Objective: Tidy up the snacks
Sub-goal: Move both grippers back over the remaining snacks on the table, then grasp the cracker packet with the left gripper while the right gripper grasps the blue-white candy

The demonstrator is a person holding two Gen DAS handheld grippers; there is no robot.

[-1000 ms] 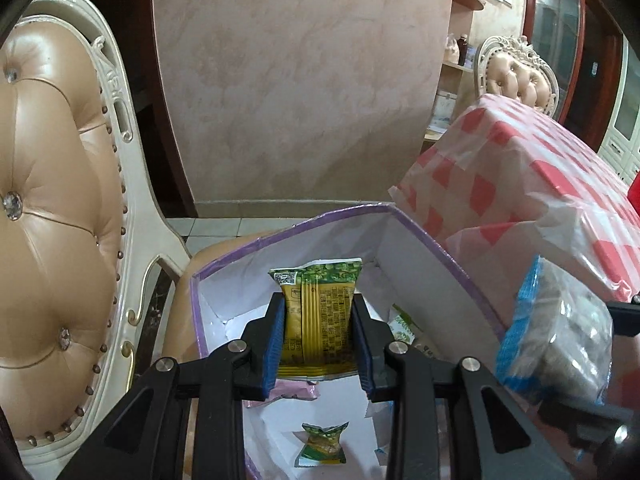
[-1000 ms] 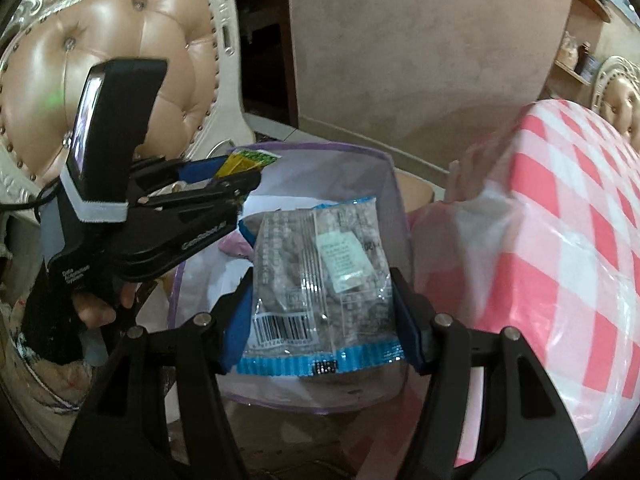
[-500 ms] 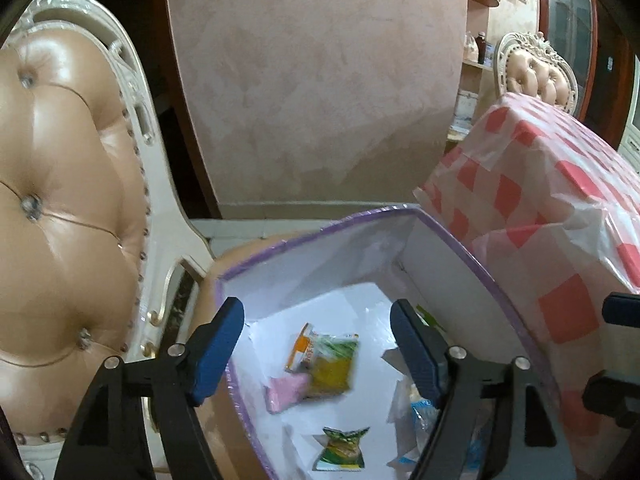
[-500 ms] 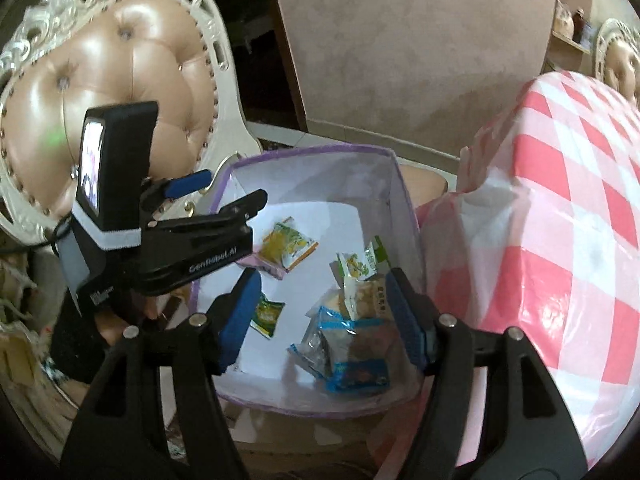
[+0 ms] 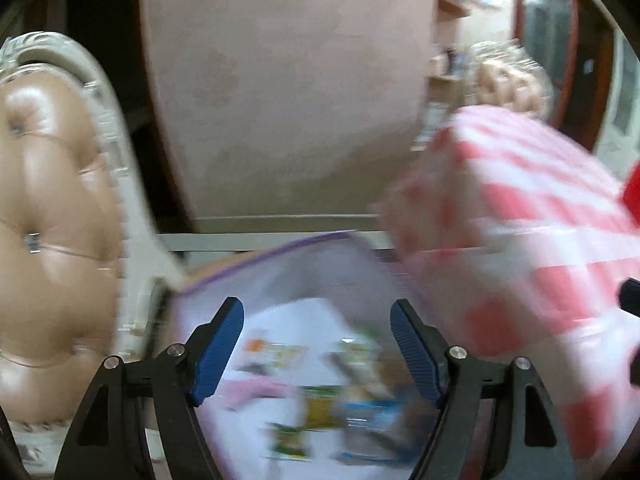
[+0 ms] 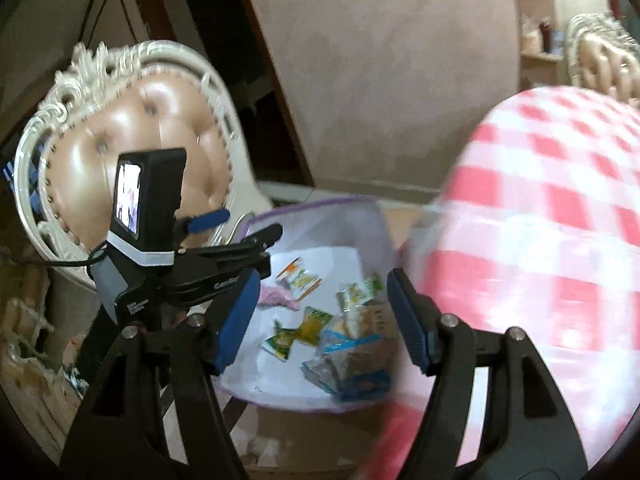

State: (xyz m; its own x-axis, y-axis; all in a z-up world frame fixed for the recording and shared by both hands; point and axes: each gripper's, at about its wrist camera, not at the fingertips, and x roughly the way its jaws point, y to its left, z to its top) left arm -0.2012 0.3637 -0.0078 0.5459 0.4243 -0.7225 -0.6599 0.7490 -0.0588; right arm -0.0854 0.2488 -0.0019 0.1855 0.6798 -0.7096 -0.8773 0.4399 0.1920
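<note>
A white box with a purple rim (image 6: pixel 320 204) sits on a chair seat beside the table and holds several snack packets. Among them are a yellow-green packet (image 6: pixel 308 324), a clear packet with blue edges (image 6: pixel 348 368), an orange-and-white packet (image 6: pixel 298 278) and a pink one (image 6: pixel 276 298). My right gripper (image 6: pixel 324 276) hangs open above the box's near side, nothing between its blue pads. My left gripper (image 5: pixel 316 306) is open and empty over the box rim (image 5: pixel 280 252); its view is blurred. In the right wrist view the left gripper (image 6: pixel 250 224) hovers over the box's left edge.
A table under a red-and-white checked cloth (image 6: pixel 540 240) bulges close on the right of the box. A tufted tan chair back with a white carved frame (image 6: pixel 152 120) rises on the left. A pink wall and a strip of tiled floor lie behind.
Both grippers opened and let go: the yellow-green packet and the clear blue-edged packet now lie in the box. Both grippers then pulled up and back from it.
</note>
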